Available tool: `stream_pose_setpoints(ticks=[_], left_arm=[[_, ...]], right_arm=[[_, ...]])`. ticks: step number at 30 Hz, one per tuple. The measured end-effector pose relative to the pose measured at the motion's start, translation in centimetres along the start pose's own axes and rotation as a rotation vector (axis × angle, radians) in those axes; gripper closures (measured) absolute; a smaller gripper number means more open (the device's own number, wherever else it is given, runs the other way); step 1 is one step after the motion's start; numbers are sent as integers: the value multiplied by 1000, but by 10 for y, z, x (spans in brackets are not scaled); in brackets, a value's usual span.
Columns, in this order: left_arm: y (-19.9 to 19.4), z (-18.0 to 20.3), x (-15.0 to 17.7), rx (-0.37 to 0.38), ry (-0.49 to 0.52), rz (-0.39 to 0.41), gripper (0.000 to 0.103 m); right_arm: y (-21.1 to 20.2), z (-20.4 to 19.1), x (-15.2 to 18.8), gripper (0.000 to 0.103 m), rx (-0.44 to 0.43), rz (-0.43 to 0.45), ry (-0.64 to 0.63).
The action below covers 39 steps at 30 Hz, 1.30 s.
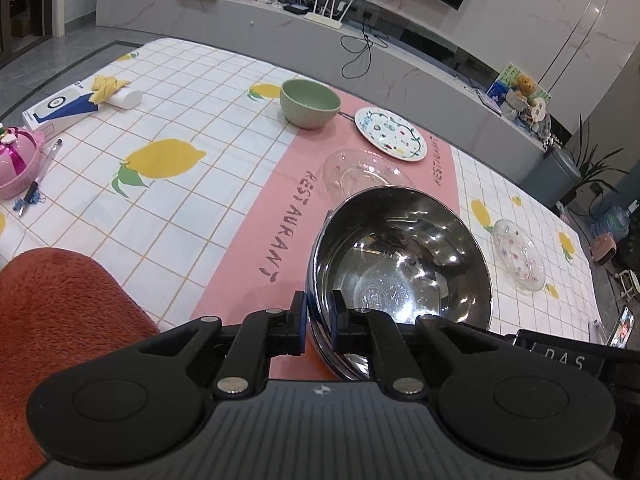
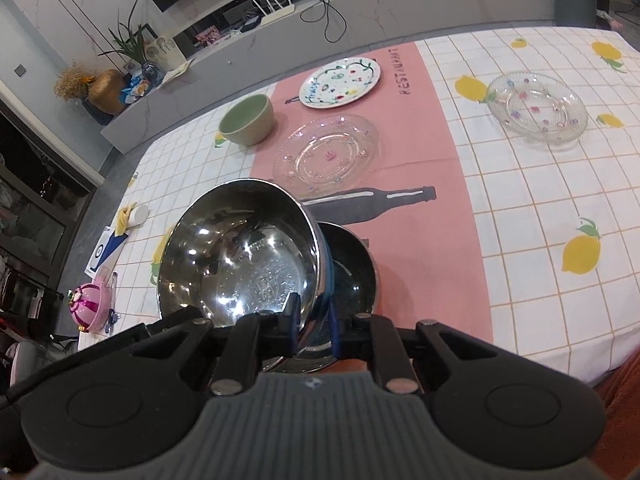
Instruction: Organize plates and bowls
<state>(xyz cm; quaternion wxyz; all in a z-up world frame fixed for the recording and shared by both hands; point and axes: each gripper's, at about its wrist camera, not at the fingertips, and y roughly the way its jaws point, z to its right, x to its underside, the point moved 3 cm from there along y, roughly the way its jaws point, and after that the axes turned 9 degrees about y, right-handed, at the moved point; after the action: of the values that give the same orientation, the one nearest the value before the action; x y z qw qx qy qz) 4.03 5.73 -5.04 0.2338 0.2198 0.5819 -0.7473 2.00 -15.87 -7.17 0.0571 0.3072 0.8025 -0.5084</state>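
Note:
In the left wrist view my left gripper [image 1: 319, 316] is shut on the near left rim of a shiny steel bowl [image 1: 400, 256], held tilted over the pink runner [image 1: 248, 216]. My right gripper [image 2: 314, 318] is likewise shut on the near right rim of a steel bowl [image 2: 240, 256]. A second, darker steel bowl [image 2: 354, 268] sits right behind that rim. I cannot tell whether both grippers hold the same bowl. Farther out stand a green bowl [image 1: 310, 104] [image 2: 248, 120], a painted plate [image 1: 390, 134] [image 2: 340, 82], a clear glass plate [image 1: 366, 174] [image 2: 326, 152] and a glass dish [image 1: 520, 256] [image 2: 538, 108].
A lemon-print cloth [image 1: 192, 92] covers the table. At its left end lie a pink box [image 1: 16, 164], a pen [image 1: 40, 176] and a blue-and-white carton [image 1: 60, 108]. Orange-red fleece [image 1: 60, 320] fills the near left corner. A long grey cabinet [image 1: 280, 24] runs behind the table.

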Motion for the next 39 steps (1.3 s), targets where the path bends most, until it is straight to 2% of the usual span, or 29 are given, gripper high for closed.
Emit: stream_pose_setpoints(ticks=[7, 13, 31, 37, 39], left_arm=[[14, 10, 2, 32, 25, -49, 89], [20, 12, 5, 25, 44, -82, 88], [27, 13, 5, 0, 76, -97, 85], [25, 13, 5, 6, 77, -83, 85], [22, 11, 4, 11, 66, -74, 85]], right_arm=[[3, 12, -8, 92, 27, 0, 24], [11, 19, -8, 92, 38, -29, 42], [24, 18, -6, 91, 65, -59, 26], [21, 17, -6, 86, 58, -35, 13], [18, 17, -7, 81, 60, -24, 8]])
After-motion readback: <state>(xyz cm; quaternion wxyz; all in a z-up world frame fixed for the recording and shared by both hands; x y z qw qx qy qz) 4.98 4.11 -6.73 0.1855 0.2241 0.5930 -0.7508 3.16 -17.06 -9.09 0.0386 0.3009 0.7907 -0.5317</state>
